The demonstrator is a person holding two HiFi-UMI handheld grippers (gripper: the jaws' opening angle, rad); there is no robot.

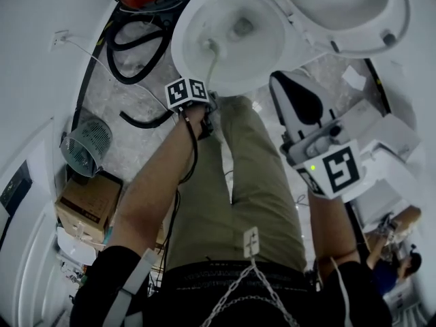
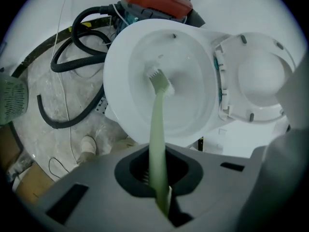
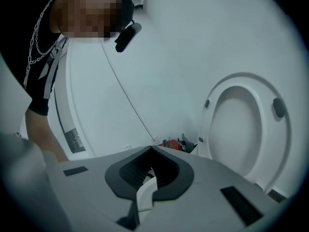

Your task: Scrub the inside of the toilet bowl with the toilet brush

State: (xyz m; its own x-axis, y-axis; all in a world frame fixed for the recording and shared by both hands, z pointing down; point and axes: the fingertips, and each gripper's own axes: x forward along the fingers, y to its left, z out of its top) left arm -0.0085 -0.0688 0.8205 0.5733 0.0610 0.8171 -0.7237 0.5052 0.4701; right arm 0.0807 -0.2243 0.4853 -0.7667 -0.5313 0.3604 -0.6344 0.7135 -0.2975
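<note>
Item: toilet brush [image 2: 157, 124], pale green, with a slim handle and a short head of whitish bristles. Location: your left gripper [image 2: 155, 151] is clamped on the handle. The bristle head sits down inside the toilet bowl [image 2: 116, 81], at the inner wall beside the drain hollow; whether it touches cannot be confirmed. Step in hand, as judged: scrubbing of the interior. The next move calls for sweeping the head round the wall and up under the rim, gripping firmly so the thin handle does not twist between the jaws. Your right gripper [image 3: 152, 149] has its jaws pressed together on nothing and is held near the raised seat [image 3: 282, 139]. Bowl interior: white, no soiling visible.
</note>
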